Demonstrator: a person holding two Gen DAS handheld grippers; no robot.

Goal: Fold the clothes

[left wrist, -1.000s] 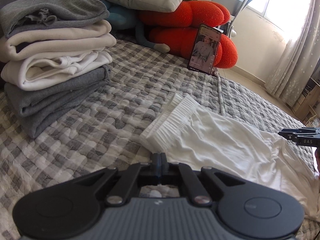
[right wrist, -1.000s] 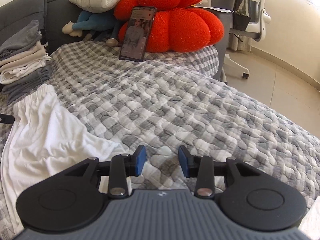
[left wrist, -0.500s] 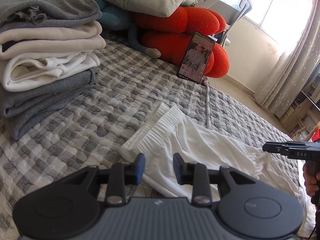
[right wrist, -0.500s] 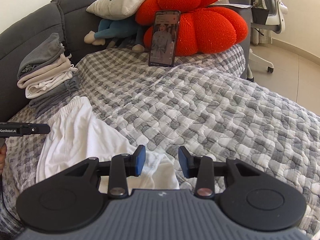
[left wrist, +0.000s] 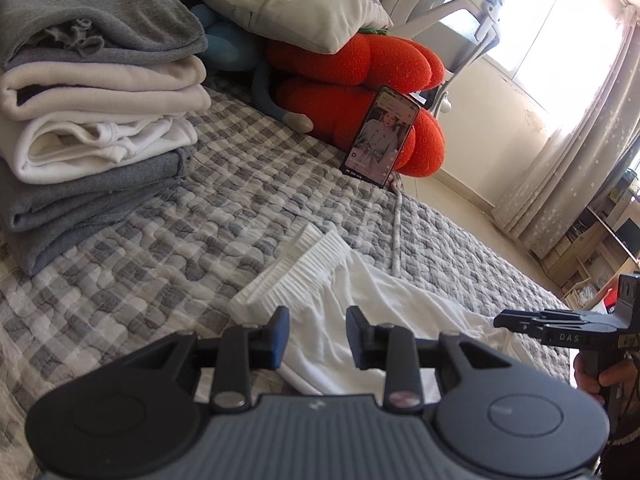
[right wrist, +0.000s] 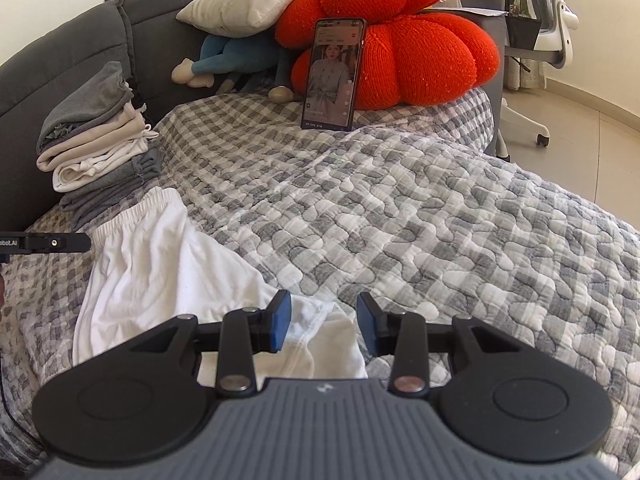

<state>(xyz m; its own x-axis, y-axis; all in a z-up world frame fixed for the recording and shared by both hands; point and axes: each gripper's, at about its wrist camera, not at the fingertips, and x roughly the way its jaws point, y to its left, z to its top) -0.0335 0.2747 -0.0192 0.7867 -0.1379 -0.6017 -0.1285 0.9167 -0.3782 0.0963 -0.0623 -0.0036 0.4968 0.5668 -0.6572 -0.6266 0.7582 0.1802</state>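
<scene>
On bed (left wrist: pixel 168 248), we let go of white shorts (left wrist: pixel 360 300): left gripper (left wrist: pixel 314 334) now open, was shut. Right gripper (right wrist: pixel 323 322) open, empty. Shorts lie flat; next fold.

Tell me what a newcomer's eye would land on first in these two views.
First the bright red-orange plush cushion at the head of the bed, with a lit phone propped upright against it. Next the white shorts spread on the grey checked quilt, with the left gripper and right gripper both open over them. A stack of folded clothes sits on the quilt's far left.
</scene>
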